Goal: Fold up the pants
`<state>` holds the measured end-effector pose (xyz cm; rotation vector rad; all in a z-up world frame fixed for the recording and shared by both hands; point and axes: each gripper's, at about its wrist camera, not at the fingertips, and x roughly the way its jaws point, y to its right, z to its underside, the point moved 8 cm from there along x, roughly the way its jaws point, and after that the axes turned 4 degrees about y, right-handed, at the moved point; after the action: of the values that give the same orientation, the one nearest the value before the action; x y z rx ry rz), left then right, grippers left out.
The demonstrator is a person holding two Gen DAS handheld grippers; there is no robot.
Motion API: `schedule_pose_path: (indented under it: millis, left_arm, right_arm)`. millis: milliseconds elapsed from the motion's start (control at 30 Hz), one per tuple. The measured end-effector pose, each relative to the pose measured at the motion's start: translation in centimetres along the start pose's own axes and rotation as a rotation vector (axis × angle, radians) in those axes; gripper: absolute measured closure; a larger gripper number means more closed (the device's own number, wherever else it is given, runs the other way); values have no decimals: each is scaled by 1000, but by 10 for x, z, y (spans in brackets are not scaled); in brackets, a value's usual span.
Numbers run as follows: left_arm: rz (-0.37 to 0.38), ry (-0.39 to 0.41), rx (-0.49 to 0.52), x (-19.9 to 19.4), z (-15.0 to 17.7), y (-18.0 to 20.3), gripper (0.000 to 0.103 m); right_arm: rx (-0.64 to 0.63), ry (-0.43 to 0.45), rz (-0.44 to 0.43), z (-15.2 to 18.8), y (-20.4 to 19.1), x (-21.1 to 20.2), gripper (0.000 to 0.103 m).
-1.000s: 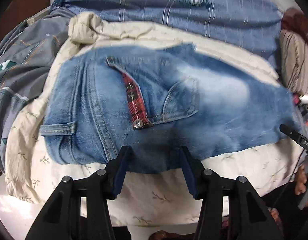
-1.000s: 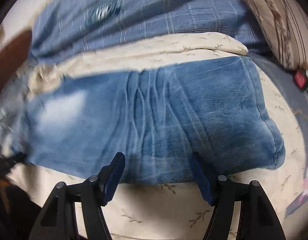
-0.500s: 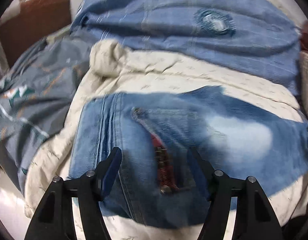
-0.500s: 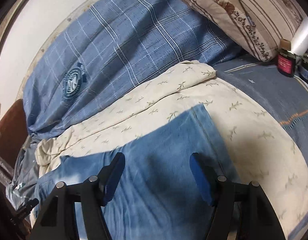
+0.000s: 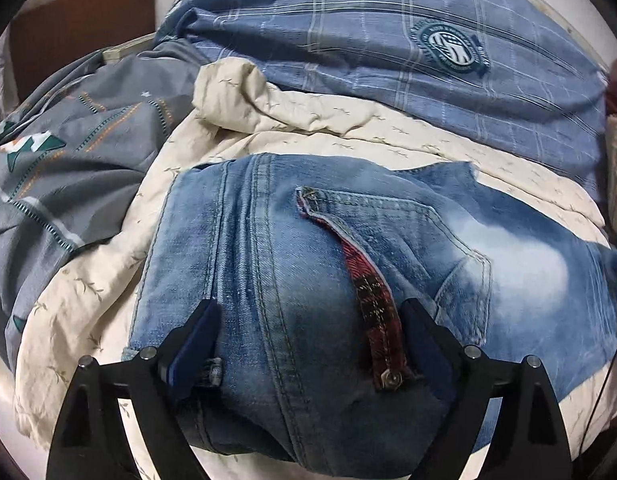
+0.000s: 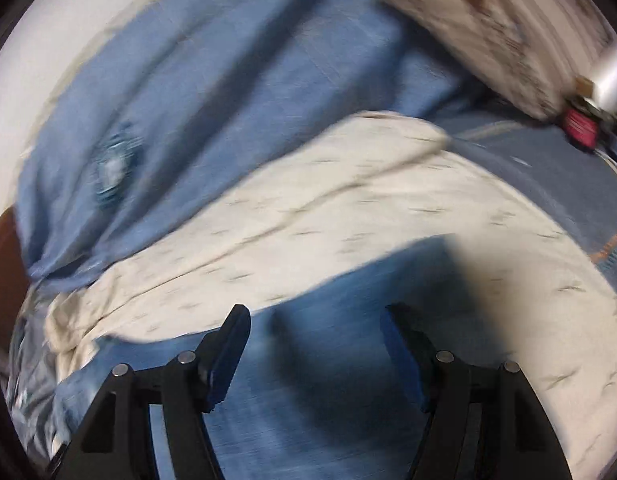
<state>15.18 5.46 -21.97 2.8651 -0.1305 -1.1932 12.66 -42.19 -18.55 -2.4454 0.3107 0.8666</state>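
The jeans (image 5: 308,280) lie folded on a cream sheet (image 5: 308,120) printed with small sprigs, spread over a bed, seat side up, with a back pocket (image 5: 408,240) and its red plaid flap (image 5: 372,304) showing. The left tool (image 5: 312,332) hangs over the near edge of the denim, its jaws spread wide, having just been opening; the cloth lies below and between them, but the pads do not press on it. The right tool (image 6: 314,344), seen in a blurred picture, is above another stretch of the jeans (image 6: 308,380), with its jaws apart and nothing clamped. Behind the sheet lies a blue checked blanket (image 5: 388,40) with a round badge (image 5: 448,48), and to the left a grey patterned cover (image 5: 68,160).
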Motion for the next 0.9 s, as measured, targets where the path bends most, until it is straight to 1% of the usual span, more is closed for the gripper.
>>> schedule_pose_path:
  millis: [67,133,167,200,267,300,367,400,433,467,533,633,667,700,767,833,867,900]
  left_arm:
    - [29,-3,-5,-2,-2,-1,11]
    - [53,8,-3,-6,-4,-2,11]
    - [66,26,-2,-11,-7,-2,11]
    - [71,40,3,-15,-8,-1,11]
    - [42,92,36,-25,-13,-3,11]
    - [18,126,57,-32,-16,-5,11]
    - [21,165,82,-38,-20,-5,11]
    - [16,164,98,-39,-20,-6,11]
    - [5,151,109,-36,-19,-7,11]
    - [0,133,115,-33,-17,-9,11]
    - [-6,94,105,-25,-13,-16,11]
    - [-74,25,109,-11,-6,-29,11]
    - [-76,-8,104,-5,-2,-33,11]
    - [-54,-33,81,-2,1,-35,11]
    - [-38,-49,64,0,3,-38,10]
    - [-33,-40,59,-4,3,-37,11]
    - [-19,-20,45,-10,0,-36,11]
    - [15,11,33,-17,-4,-33,11]
  right_arm:
    - [-107,1,-77,11,-48,-5,32]
    - [-207,-33,-166,26,-97,-5,32]
    - [-256,-62,-215,36,-125,-3,32]
    - [-282,-89,-248,45,-145,0,32]
    - [-298,-172,-318,62,-186,11,33]
    - [-300,-214,-330,69,-202,19,34]
    - [-334,-281,-324,83,-230,35,54]
    - [-370,-298,-299,89,-242,44,58]
    - [-396,-307,-279,93,-250,50,63]
    - [-415,-324,-260,98,-256,59,64]
    - [-409,-356,-230,104,-261,75,64]
    - [-400,-364,-182,106,-260,93,64]
    - [-393,-370,-169,106,-260,99,64]
    - [-391,-369,-162,106,-261,101,64]
    - [-416,-360,-145,105,-266,104,64]
    - [-432,-363,-148,103,-270,104,64]
    - [-436,-374,-175,100,-272,101,64]
    - [-430,-374,-205,96,-274,99,64]
